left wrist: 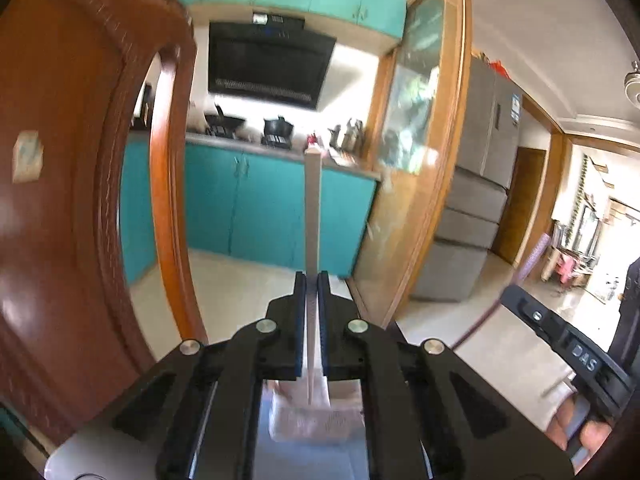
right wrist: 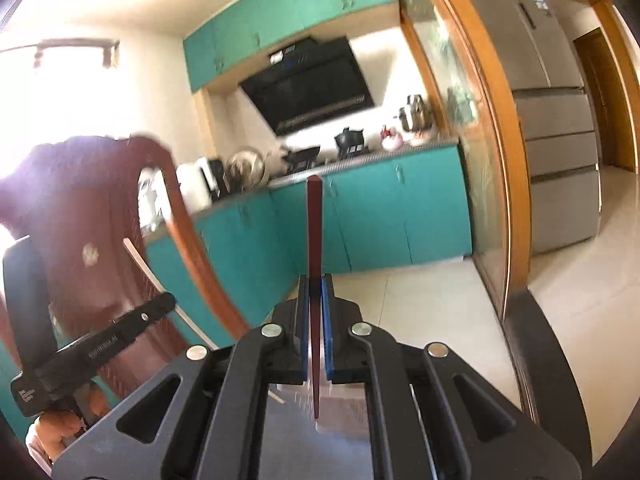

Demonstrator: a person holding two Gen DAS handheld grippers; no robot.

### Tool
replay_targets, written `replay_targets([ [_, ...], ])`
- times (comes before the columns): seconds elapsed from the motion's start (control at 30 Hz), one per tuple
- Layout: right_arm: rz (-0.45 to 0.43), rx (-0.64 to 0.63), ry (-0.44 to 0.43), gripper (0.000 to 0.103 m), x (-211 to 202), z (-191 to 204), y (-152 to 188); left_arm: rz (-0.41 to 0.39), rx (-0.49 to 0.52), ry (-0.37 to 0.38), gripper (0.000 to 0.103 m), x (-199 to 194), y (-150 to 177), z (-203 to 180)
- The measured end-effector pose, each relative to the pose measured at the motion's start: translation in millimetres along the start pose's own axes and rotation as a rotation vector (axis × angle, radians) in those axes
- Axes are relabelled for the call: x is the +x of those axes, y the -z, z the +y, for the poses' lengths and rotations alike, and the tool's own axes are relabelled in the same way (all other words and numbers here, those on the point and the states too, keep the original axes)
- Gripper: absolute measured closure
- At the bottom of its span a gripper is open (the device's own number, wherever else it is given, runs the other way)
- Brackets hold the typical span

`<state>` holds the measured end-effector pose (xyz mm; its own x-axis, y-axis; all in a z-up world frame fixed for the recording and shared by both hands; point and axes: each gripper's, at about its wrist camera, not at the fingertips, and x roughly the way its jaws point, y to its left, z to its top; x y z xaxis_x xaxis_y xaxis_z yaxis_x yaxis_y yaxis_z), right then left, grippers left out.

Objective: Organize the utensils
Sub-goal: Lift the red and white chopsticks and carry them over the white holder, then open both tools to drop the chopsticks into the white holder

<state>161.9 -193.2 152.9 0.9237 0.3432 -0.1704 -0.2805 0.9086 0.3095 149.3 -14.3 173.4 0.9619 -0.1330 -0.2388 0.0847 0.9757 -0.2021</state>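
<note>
My left gripper (left wrist: 312,280) is shut on a white chopstick (left wrist: 312,204), which stands up between the blue pads and points away from the camera. My right gripper (right wrist: 315,282) is shut on a dark red chopstick (right wrist: 314,228), held the same way. The left gripper body (right wrist: 100,340) with its white chopstick (right wrist: 144,266) shows at the left of the right wrist view. The right gripper body (left wrist: 568,344) shows at the right of the left wrist view. A clear plastic container (left wrist: 316,416) lies below the left gripper, and it also shows under the right one (right wrist: 340,408).
A carved brown wooden chair back (left wrist: 80,200) stands close on the left. Teal kitchen cabinets (left wrist: 260,208), a stove with pots (left wrist: 276,128) and a black range hood (left wrist: 268,64) are ahead. A grey fridge (left wrist: 480,184) and a wooden glass door frame (left wrist: 436,160) are on the right.
</note>
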Motion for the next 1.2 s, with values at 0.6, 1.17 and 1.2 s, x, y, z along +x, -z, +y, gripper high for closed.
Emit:
replay_targets([
  [0.6, 0.101, -0.125, 0.121, 0.088, 92.5, -6.6, 52.7, 0.129, 0.011, -0.039, 0.084, 107.4, 56.6, 14.2],
  [1.17, -0.073, -0.319, 0.149, 0.003, -51.6, 13.3, 153.3, -0.049, 0.174, -0.198, 0.004, -61.5, 168.7, 25.9],
  [1.2, -0.039, -0.319, 0.167, 0.003, -53.9, 11.4, 162.1, -0.055, 0.178, -0.199, 0.004, -68.0, 171.9, 26.7],
])
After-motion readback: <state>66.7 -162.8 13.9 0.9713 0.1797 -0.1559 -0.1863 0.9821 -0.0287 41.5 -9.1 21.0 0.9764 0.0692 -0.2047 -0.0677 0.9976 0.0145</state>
